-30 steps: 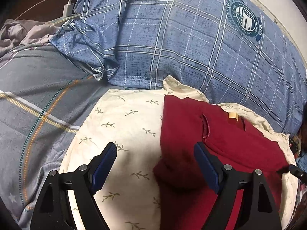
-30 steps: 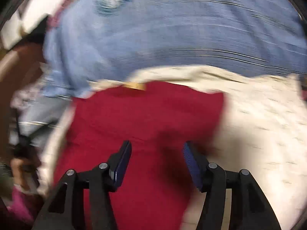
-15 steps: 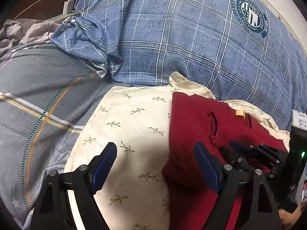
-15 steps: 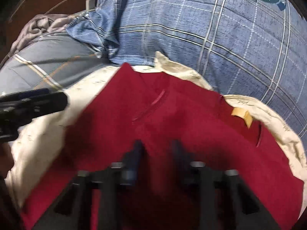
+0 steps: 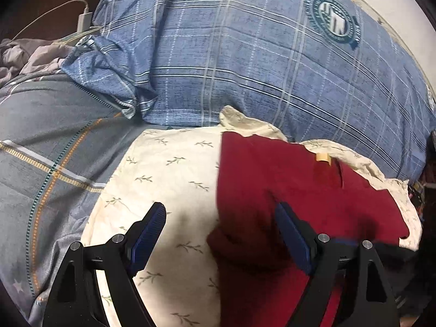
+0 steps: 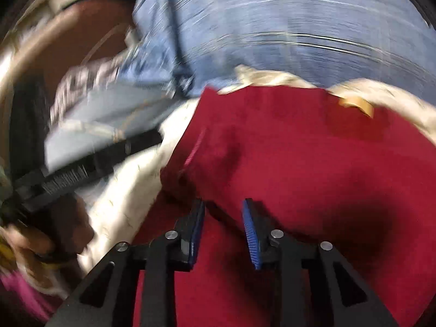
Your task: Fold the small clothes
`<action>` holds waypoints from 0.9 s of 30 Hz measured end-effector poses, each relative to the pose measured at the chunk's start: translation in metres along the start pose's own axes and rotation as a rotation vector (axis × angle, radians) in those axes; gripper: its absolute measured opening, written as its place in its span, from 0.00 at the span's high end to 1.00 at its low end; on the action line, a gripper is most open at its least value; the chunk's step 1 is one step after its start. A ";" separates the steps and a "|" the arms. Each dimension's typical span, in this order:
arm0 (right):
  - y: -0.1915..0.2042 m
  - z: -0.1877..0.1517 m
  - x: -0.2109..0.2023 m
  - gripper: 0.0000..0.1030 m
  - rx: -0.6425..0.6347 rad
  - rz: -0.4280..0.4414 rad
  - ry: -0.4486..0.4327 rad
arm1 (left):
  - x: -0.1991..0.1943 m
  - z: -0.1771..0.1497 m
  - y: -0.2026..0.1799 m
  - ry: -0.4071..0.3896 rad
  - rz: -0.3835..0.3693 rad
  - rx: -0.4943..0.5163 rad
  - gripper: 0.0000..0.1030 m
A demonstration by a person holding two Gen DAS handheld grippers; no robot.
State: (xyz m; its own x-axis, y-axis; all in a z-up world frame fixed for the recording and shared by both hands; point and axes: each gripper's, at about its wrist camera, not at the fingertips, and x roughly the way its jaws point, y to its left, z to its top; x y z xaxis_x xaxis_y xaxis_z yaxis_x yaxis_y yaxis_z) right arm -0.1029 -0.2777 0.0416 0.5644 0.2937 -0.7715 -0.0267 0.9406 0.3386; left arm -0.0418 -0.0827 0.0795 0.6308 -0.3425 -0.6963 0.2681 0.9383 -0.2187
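Left wrist view. Left gripper [image 5: 218, 231]: tilted down over the bed, jaws spread wide and released, nothing between the pads. Its left finger hangs over the cream leaf-print cloth [image 5: 169, 179], its right finger over the red garment [image 5: 299, 190]. One red garment, lying on the right half of the cream cloth, its left edge running straight between the two fingers; one tan label [image 5: 323, 158] near its far edge. Bare cream cloth lies open to the left. One blue plaid pillow [image 5: 245, 54] bounds the far side; one grey striped bedsheet [image 5: 49, 141] lies on the left; one white charger [image 5: 84, 20] with cable sits beyond.

Right wrist view, blurred. Right gripper [image 6: 223, 229]: angled down over the red garment [image 6: 313, 163], jaws narrow, just been reopening, unclenched, with garment fabric showing between them. The left gripper [image 6: 90, 163] shows at left.
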 end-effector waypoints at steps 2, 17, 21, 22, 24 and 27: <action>-0.028 0.003 -0.034 0.60 0.033 -0.112 -0.079 | 0.000 -0.001 -0.005 -0.005 -0.009 0.014 0.20; -0.180 -0.017 -0.075 0.78 0.226 -0.553 -0.105 | 0.054 -0.017 -0.047 0.099 0.094 0.148 0.19; -0.170 -0.016 -0.087 0.71 0.255 -0.525 -0.112 | 0.059 -0.014 -0.045 0.105 0.090 0.128 0.19; -0.165 -0.013 -0.088 0.71 0.246 -0.507 -0.121 | 0.060 -0.015 -0.045 0.105 0.092 0.128 0.19; -0.154 -0.008 -0.085 0.71 0.223 -0.473 -0.127 | 0.061 -0.015 -0.046 0.102 0.097 0.133 0.19; -0.147 0.007 -0.067 0.71 0.200 -0.469 -0.120 | 0.061 -0.016 -0.046 0.100 0.098 0.136 0.19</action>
State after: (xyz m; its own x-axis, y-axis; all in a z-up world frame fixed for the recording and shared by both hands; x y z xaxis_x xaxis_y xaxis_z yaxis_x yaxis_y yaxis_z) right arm -0.1310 -0.4373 0.0476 0.5689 -0.1840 -0.8015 0.4032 0.9119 0.0769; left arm -0.0270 -0.1455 0.0364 0.5852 -0.2370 -0.7755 0.3091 0.9493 -0.0569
